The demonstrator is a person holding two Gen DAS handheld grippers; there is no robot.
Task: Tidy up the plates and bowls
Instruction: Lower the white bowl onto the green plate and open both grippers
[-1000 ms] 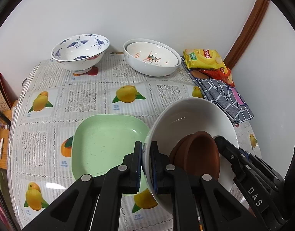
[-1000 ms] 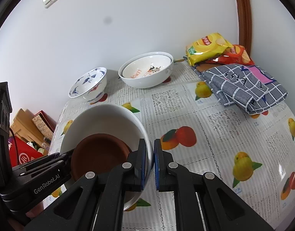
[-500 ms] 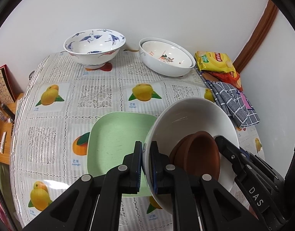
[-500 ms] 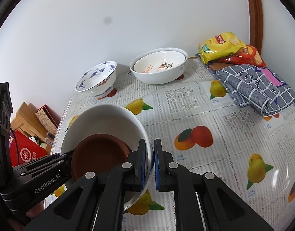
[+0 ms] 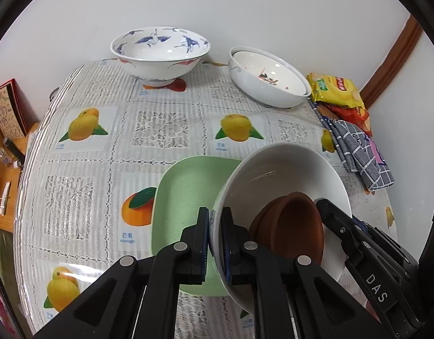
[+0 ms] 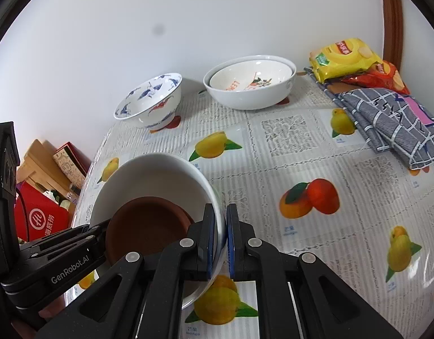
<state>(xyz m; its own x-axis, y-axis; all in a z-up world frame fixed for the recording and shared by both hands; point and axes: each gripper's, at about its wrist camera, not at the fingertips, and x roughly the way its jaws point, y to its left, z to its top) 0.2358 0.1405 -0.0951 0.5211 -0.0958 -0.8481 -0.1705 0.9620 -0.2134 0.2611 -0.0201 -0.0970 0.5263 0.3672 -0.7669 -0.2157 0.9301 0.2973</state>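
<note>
A plain white bowl (image 5: 287, 169) (image 6: 149, 172) with brown dishes (image 5: 293, 226) (image 6: 146, 226) stacked inside hangs tilted above the table. My left gripper (image 5: 215, 226) is shut on its left rim; my right gripper (image 6: 221, 226) is shut on the opposite rim. A pale green square plate (image 5: 185, 197) lies on the cloth directly under and left of the bowl. At the back stand a blue-patterned bowl (image 5: 160, 53) (image 6: 150, 101) and a white bowl (image 5: 269, 82) (image 6: 250, 90) with a smaller printed bowl nested in it.
The table (image 5: 157, 130) (image 6: 301, 141) wears a fruit-print cloth. Yellow and red snack bags (image 5: 337, 93) (image 6: 344, 59) and a folded grey checked cloth (image 5: 358, 152) (image 6: 392, 121) lie at the right. A red box (image 6: 38, 220) and cartons sit beyond the left table edge.
Both grippers have carried the white bowl forward and lower over the table. The green plate now lies partly beneath the bowl, and the far bowls look nearer.
</note>
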